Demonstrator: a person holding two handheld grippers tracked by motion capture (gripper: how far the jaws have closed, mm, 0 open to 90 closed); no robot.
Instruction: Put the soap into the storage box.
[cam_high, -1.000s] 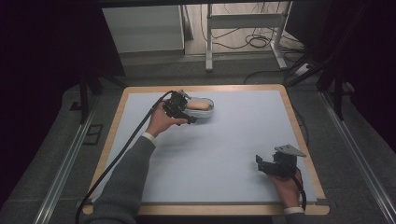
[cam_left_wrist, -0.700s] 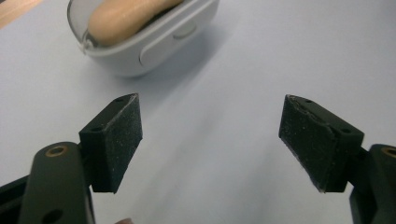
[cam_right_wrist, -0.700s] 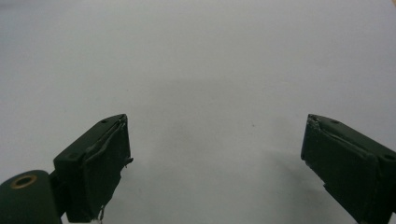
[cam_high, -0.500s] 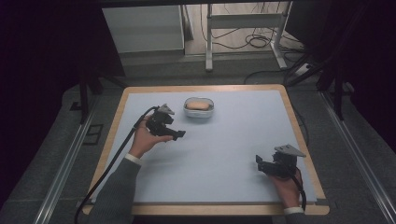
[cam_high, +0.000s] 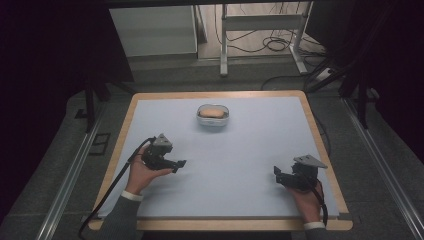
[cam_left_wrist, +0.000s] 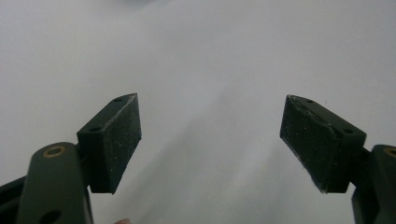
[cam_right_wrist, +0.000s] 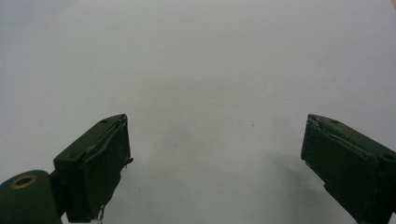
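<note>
A small clear container (cam_high: 213, 115) with a tan, bun-like thing inside stands at the back middle of the pale blue mat (cam_high: 240, 150). My left gripper (cam_high: 179, 164) hovers low over the near left of the mat, well short of the container. Its jaws have just been opening and nothing is between them. In the left gripper view the left gripper (cam_left_wrist: 210, 137) stands open over bare mat. My right gripper (cam_high: 276, 174) rests near the front right corner, pointing left. The right gripper (cam_right_wrist: 215, 156) is open too, with bare mat between its pads.
The mat lies on a table with a wooden rim (cam_high: 320, 135). Metal rails (cam_high: 70, 175) run along both sides of the table. Beyond the far edge stand a white cabinet (cam_high: 152, 30) and a metal frame (cam_high: 260, 22) with cables on the floor.
My left gripper has drawn back from the container to the near left of the mat and sunk a little. The container stays at the back. The right gripper has not moved.
</note>
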